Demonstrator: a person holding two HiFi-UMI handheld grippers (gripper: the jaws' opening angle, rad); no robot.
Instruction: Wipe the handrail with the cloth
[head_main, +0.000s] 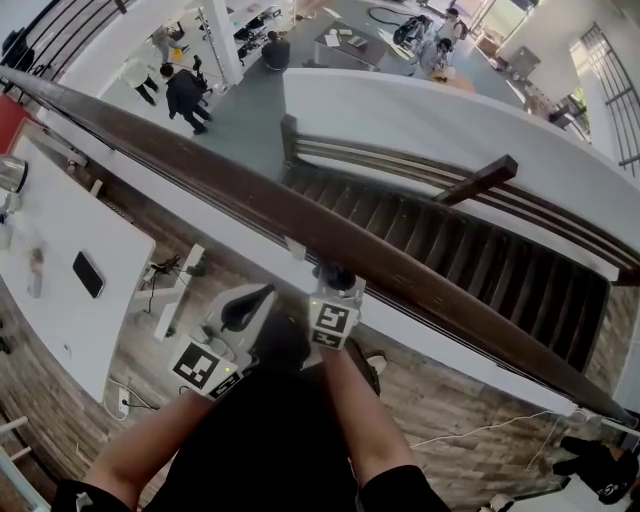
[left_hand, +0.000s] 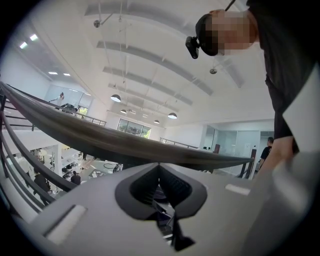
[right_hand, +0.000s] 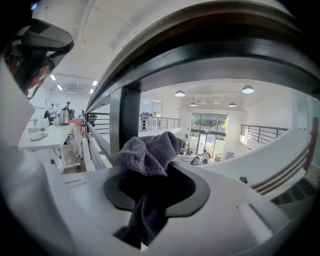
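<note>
A dark wooden handrail (head_main: 200, 160) runs diagonally from the upper left to the lower right in the head view. My right gripper (head_main: 335, 285) is just on the near side of it, shut on a grey cloth (right_hand: 150, 155) that bunches up out of the jaws. In the right gripper view the handrail (right_hand: 210, 55) arches close above the cloth; I cannot tell whether they touch. My left gripper (head_main: 240, 312) hangs to the left, a little back from the rail. Its jaws meet with nothing between them, and the handrail (left_hand: 100, 137) crosses just ahead of the left gripper (left_hand: 159, 172).
A dark baluster post (right_hand: 125, 125) stands just behind the cloth. A white table (head_main: 60, 260) with a phone (head_main: 88, 273) and a kettle (head_main: 10, 175) is at the left. Beyond the rail a staircase (head_main: 480, 250) drops to a lower floor with people.
</note>
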